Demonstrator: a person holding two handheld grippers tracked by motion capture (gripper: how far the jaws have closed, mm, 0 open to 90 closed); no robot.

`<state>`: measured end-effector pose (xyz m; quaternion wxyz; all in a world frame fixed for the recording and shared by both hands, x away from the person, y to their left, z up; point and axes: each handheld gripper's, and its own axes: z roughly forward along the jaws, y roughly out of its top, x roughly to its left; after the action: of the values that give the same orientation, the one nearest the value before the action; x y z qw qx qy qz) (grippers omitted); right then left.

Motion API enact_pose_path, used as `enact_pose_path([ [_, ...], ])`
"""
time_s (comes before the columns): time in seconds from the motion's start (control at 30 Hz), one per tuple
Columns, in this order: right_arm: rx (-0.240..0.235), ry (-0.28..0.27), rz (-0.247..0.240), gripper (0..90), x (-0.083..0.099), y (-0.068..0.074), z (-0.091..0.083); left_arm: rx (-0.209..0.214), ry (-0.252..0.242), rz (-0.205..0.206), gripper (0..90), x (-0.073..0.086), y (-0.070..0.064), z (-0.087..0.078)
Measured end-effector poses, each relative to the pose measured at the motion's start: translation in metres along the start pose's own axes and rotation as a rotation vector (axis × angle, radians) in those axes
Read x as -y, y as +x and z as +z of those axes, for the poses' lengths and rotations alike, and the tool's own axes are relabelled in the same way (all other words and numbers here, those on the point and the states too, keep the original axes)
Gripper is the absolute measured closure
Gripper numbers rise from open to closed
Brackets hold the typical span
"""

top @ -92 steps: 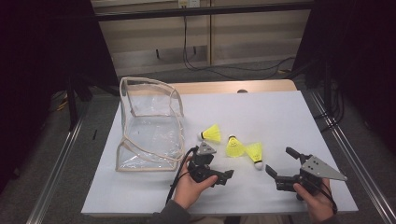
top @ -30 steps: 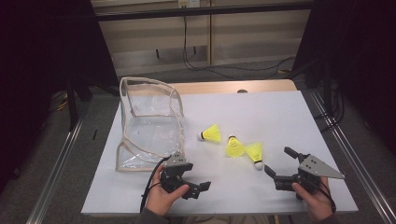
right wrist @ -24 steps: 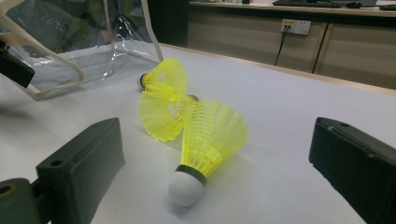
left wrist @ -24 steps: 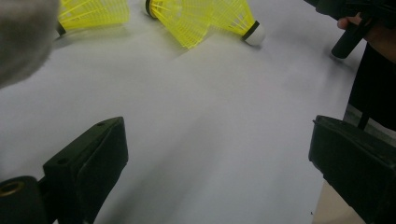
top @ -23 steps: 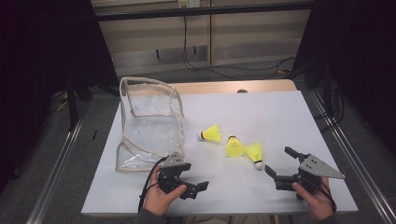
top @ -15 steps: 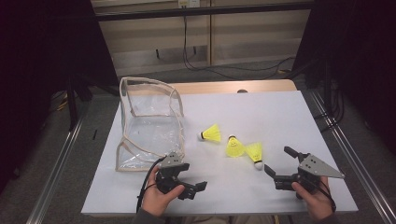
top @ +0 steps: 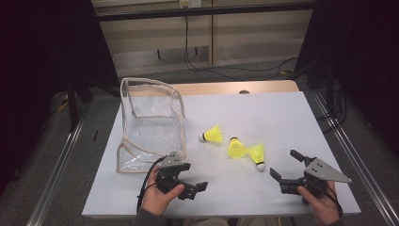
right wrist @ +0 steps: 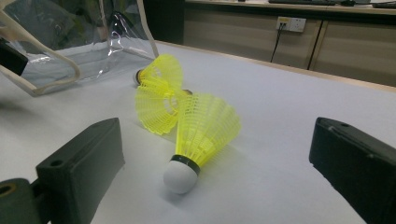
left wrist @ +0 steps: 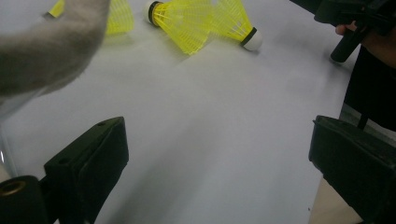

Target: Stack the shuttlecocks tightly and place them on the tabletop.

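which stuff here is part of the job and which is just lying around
In the job:
- three yellow shuttlecocks: one nearest the bag, a middle one, one with its white tip toward the right tongs
- clear bag
- left tongs and right tongs, both open

Just lying about:
- wall cables
- white table cover

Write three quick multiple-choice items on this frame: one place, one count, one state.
1. Where is the clear bag?
A. on the table's left part
B. at the table's right edge
C. on the floor

2. How many yellow shuttlecocks lie on the table?
A. one
B. three
C. five

3. How are the right gripper fingers?
A. shut on a shuttlecock
B. shut on nothing
C. open, holding nothing

Answers: 1 A, the bag stands left of the shuttlecocks; 2 B, the high view shows three; 3 C, its fingers stand wide apart around bare table.
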<state>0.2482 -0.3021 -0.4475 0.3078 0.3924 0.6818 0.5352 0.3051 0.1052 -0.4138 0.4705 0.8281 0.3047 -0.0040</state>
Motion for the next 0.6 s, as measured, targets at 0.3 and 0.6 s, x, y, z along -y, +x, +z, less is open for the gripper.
enact_pose_path([
  [0.3,0.014,-0.002,0.014,2.3,0.0008,-0.0044,-0.0013,0.009,0.005,0.005,5.0,0.0006,0.0002,-0.0019],
  [0.6,0.009,-0.002,0.015,2.3,0.0001,-0.0032,-0.0005,0.023,0.000,0.011,5.4,0.0019,0.0019,-0.0039],
])
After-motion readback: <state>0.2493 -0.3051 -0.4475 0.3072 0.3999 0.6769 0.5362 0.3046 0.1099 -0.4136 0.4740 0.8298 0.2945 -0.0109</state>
